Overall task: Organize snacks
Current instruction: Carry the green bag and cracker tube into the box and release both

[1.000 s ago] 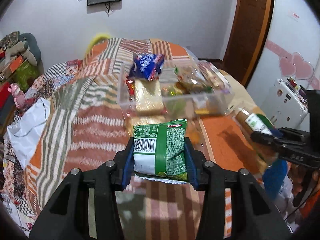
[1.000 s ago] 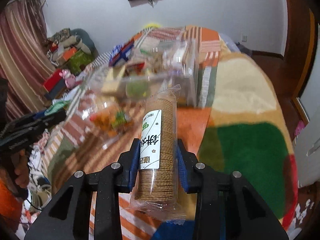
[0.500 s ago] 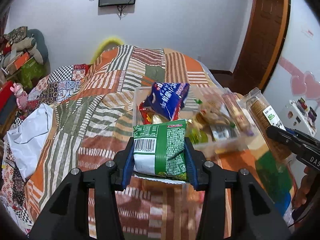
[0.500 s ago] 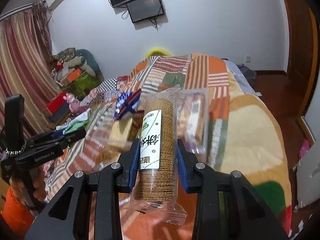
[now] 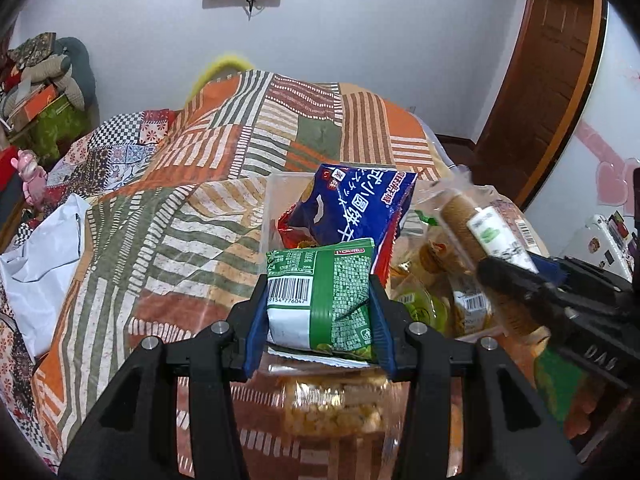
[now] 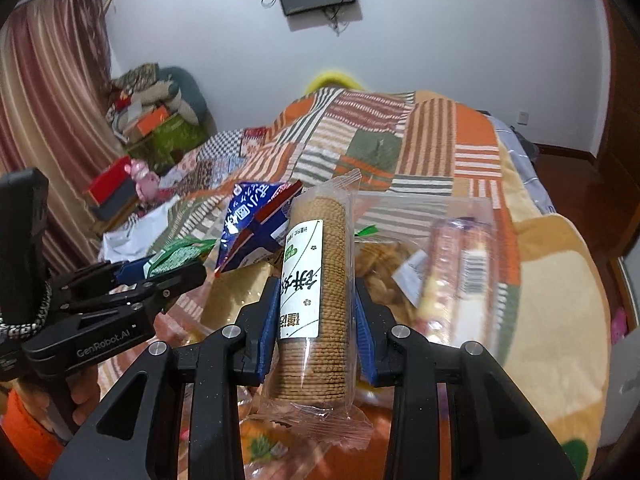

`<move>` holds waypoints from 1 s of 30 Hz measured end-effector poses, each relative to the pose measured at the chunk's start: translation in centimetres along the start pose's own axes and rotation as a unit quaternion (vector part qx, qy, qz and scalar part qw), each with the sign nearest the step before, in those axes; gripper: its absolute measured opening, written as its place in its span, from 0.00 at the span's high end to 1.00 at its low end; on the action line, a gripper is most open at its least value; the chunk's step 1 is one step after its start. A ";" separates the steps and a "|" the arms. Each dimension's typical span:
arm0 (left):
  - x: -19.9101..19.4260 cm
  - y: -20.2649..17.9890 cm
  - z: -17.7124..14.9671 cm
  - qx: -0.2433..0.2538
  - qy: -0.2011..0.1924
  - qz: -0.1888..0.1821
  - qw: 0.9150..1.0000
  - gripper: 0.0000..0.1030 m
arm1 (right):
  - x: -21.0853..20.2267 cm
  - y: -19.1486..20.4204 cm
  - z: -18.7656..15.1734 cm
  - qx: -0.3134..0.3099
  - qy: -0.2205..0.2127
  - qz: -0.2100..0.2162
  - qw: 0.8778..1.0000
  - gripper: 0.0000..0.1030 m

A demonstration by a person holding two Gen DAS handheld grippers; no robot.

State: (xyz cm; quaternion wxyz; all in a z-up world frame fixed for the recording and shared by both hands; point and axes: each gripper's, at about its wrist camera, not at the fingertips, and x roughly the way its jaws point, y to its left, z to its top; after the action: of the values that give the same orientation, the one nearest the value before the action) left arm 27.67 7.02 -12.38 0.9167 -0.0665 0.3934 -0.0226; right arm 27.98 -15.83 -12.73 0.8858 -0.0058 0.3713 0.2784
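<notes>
My left gripper (image 5: 318,320) is shut on a green snack packet (image 5: 320,300) with a barcode, held just above the near end of a clear plastic bin (image 5: 269,200) full of snacks on the bed. A blue snack bag (image 5: 352,208) stands up in the bin. My right gripper (image 6: 314,316) is shut on a clear-wrapped roll of round biscuits (image 6: 314,292), held over the bin's right side. The roll also shows in the left wrist view (image 5: 476,232), and the green packet in the right wrist view (image 6: 176,256).
A patchwork quilt (image 5: 192,208) covers the bed. A bag of yellow snacks (image 5: 332,412) lies in front of the bin. A white plastic bag (image 5: 44,248) lies at the bed's left edge. A wooden door (image 5: 540,80) stands at the right, clutter (image 6: 152,116) at the left wall.
Both grippers moved forward and up to the bin, each keeping its snack. The bin and blue bag now sit closer, with both grippers at its near side.
</notes>
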 end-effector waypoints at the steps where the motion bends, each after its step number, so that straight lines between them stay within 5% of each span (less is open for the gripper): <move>1: 0.2 -0.1 0.0 0.000 0.000 0.001 1.000 0.56 | 0.4 0.2 0.1 -0.007 0.003 0.000 1.000 0.70; 16: 2.6 0.0 0.0 -0.009 0.025 0.001 1.000 0.54 | 1.8 0.3 1.3 -0.046 0.020 -0.028 0.998 0.67; 30: -1.7 -0.5 -0.5 0.005 -0.002 -0.008 1.000 0.36 | -2.5 0.9 0.2 -0.053 -0.005 -0.026 0.998 0.43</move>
State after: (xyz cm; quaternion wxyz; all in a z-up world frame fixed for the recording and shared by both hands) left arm 26.07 6.66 -11.43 0.9175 -0.0649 0.3910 -0.0318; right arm 26.29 -16.22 -10.76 0.8932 -0.0608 0.3511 0.2744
